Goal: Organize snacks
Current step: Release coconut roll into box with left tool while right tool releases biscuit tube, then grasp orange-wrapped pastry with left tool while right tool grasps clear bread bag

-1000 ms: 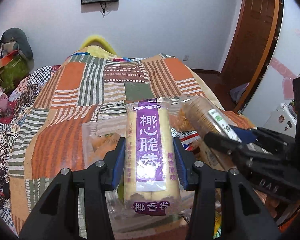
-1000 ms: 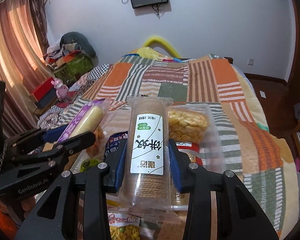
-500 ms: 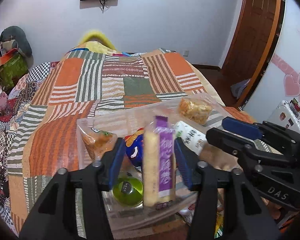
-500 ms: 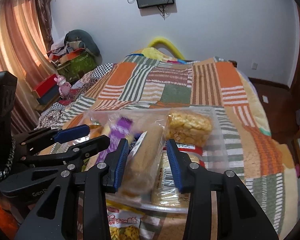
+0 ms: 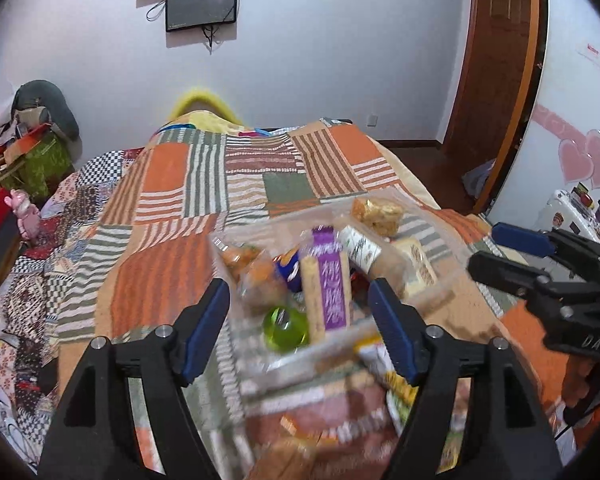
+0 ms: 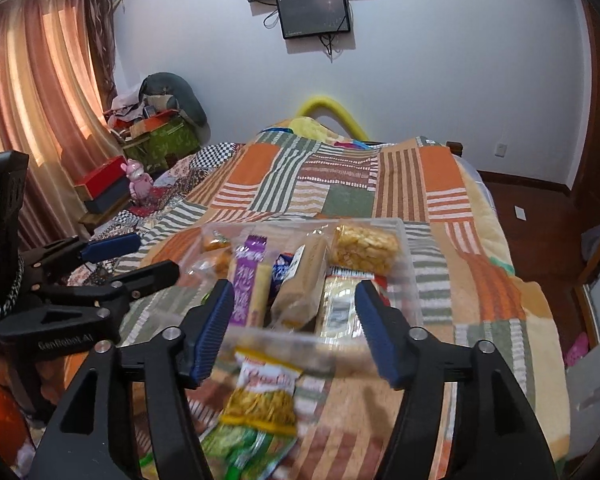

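Both grippers, left & right, jaws wide apart, empty. Clear tray on bed holds purple roll, cracker sleeve, several others. Still loose near side: yellow snack bag + others, blurred. Approx. half done.

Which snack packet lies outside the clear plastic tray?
The yellow-and-green noodle snack packet, lying on the quilt before the clear plastic tray; the other packets sit inside it.
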Available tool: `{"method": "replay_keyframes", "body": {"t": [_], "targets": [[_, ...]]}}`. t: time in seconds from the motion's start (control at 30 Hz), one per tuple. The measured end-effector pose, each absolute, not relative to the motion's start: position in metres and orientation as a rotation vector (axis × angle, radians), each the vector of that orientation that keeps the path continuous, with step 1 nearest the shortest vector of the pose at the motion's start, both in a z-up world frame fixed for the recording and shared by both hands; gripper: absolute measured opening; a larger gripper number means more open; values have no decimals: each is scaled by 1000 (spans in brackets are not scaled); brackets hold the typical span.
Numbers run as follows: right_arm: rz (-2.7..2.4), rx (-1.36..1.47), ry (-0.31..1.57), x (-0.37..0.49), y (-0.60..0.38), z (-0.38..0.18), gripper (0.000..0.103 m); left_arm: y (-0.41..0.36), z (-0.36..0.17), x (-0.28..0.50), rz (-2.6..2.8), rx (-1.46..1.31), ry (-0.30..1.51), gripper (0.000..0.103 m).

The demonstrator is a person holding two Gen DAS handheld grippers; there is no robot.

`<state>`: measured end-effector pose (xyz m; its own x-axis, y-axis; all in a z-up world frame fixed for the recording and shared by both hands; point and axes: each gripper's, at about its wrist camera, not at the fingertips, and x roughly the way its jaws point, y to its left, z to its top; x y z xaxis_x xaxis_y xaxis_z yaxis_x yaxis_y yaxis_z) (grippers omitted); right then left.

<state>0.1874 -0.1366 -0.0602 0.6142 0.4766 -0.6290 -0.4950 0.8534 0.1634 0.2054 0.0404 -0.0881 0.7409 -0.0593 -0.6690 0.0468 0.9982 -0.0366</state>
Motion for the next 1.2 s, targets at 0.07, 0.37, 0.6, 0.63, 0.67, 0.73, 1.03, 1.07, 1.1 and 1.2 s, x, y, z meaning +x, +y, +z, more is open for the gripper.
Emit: {"method": "replay_keyframes", "body": {"t": [0.07,0.37,0.6,0.63,0.67,0.73,1.03,1.07,1.1,1.2], "targets": [[556,-23,717,175,-139,-60,68,44,-87,191,-51,-7,732,75],[550,-41,782,130,-132,-84,90,61,-98,124,-31,47,742,88],[555,-35,879,107,-116,-114,100,75,-125,92,-38,17,800,88],[554,-42,893,106,-112,-119,101,78,-129,90,-35,14,812,88],[551,-51,911,104,-108,-124,101,79,-133,88,-32,11,817,88],[544,-70,944,101,-103,-135,101,85,-140,86,-27,-2,833,88],[571,14,1054,99,-111,-159,100,94,-173,89,-25,-65,915,88],[580,13,1051,98,-111,-158,94,94,-175,90,-28,-66,919,88],[604,17,1053,98,-111,-156,89,92,-178,92,-34,-70,927,88],[646,23,1063,93,-111,-156,69,88,-186,98,-46,-71,947,88]]}}
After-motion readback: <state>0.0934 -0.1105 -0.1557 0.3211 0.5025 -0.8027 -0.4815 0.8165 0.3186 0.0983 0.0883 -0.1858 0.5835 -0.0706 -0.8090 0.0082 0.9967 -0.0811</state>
